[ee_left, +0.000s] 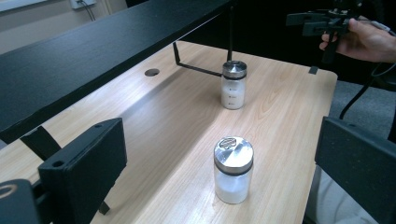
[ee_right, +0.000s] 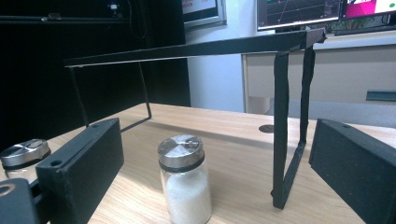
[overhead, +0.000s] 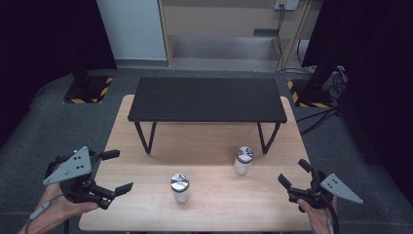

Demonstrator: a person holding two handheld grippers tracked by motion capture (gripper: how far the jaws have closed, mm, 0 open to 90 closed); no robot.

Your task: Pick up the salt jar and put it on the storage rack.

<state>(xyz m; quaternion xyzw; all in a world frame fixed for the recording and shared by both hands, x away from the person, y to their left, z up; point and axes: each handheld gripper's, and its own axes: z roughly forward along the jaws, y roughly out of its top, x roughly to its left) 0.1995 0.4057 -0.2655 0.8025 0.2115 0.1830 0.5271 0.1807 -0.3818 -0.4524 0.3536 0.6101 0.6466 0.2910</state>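
Two shakers (overhead: pixel 180 187) (overhead: pixel 243 161), one black shelf (overhead: pixel 207 99), one table (overhead: pixel 209 209).

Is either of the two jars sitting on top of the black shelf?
No, both jars stand on the wooden table in front of the black shelf.

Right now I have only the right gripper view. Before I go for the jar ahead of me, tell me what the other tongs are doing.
Observer: The left tongs are open and empty, at the front left corner of the table.
Operator: Describe the second jar. One of my jaws covers most of it.
Observer: The second jar stands upright with its metal lid on, part-filled with white powder, well apart from yours.
Operator: Check the shelf top for me.
Observer: The black shelf has nothing on top.
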